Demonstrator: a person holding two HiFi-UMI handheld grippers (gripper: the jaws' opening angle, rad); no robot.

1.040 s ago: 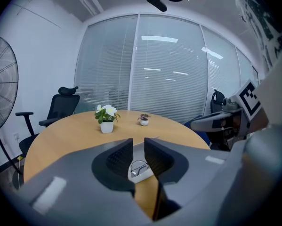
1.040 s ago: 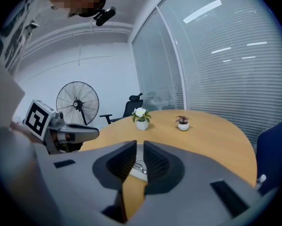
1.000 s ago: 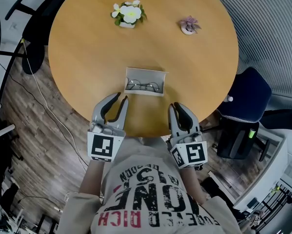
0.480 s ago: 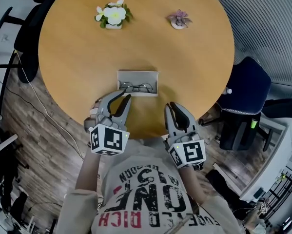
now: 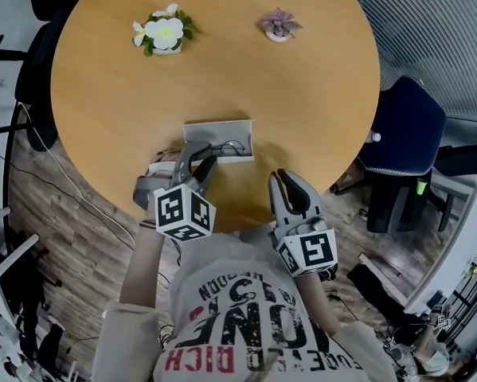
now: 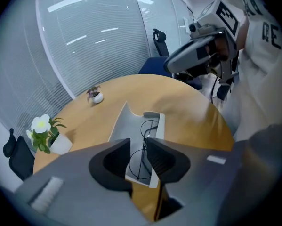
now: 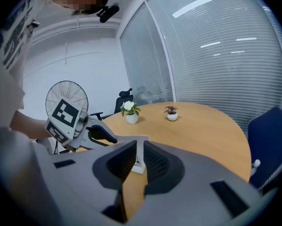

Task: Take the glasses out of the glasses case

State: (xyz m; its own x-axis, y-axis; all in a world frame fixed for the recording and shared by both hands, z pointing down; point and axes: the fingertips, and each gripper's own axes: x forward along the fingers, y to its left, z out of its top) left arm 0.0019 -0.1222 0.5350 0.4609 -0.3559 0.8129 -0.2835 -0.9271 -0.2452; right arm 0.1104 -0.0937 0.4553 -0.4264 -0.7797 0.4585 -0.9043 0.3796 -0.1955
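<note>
An open grey glasses case (image 5: 217, 131) lies on the round wooden table (image 5: 302, 94), near its front edge. Thin wire-framed glasses (image 5: 228, 146) lie inside it. My left gripper (image 5: 197, 159) points down at the case's near left end, its tips just over the rim. Its jaws are opening. In the left gripper view the glasses (image 6: 147, 135) and the case (image 6: 131, 126) show through the gap of the left gripper (image 6: 138, 147), with nothing pressed. My right gripper (image 5: 287, 180) hovers at the table edge, right of the case, with a narrow empty gap between its jaws (image 7: 137, 154).
A white flower pot (image 5: 162, 34) and a small purple plant (image 5: 278, 26) stand at the table's far side. A blue chair (image 5: 401, 146) is to the right. A fan (image 7: 67, 98) stands on the left, seen in the right gripper view.
My left gripper dropped toward the case, rolled, and its jaws spread wider. The right gripper has hardly moved.
</note>
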